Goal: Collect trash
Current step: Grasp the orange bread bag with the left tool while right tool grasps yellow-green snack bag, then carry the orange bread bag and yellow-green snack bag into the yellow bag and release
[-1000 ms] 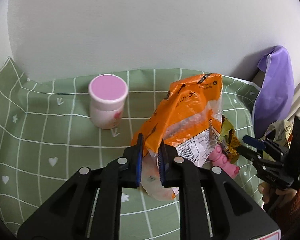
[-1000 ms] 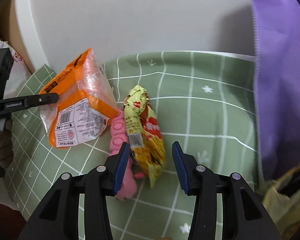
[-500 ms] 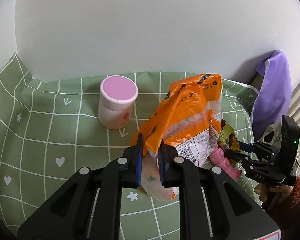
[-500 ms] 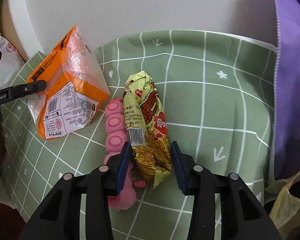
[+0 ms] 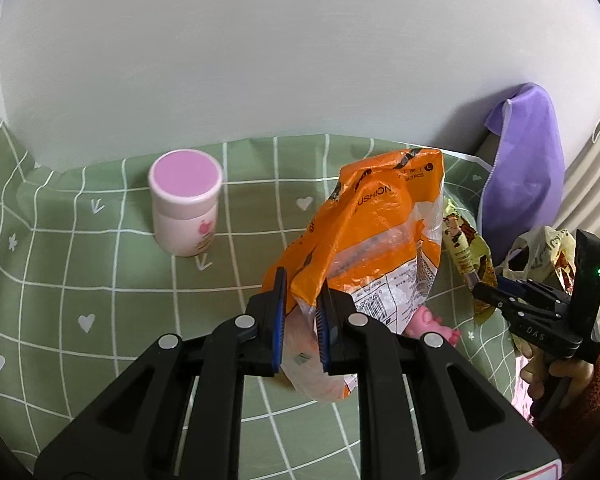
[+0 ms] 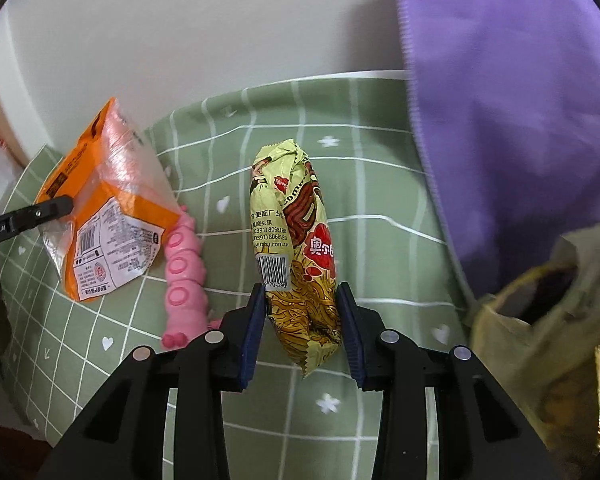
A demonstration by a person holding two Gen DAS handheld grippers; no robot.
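My left gripper (image 5: 300,320) is shut on the lower corner of an orange plastic bag (image 5: 372,236) and holds it above the green checked cloth (image 5: 100,288); the bag also shows in the right wrist view (image 6: 108,208). My right gripper (image 6: 302,328) is shut on a yellow noodle packet (image 6: 296,248), its pads pressing both sides of the packet's near end. The packet also shows in the left wrist view (image 5: 466,256), held by the right gripper (image 5: 480,288). It looks raised off the cloth.
A pink-lidded jar (image 5: 185,208) stands at the back left. A pink toy (image 6: 182,276) lies on the cloth beside the packet. A purple cloth (image 6: 500,120) hangs at the right, with a yellowish open bag (image 6: 548,320) below it. A white wall runs behind.
My right gripper moved forward over the yellow packet and closed on its near end. The left gripper kept hold of the orange bag and drew back and up a little.
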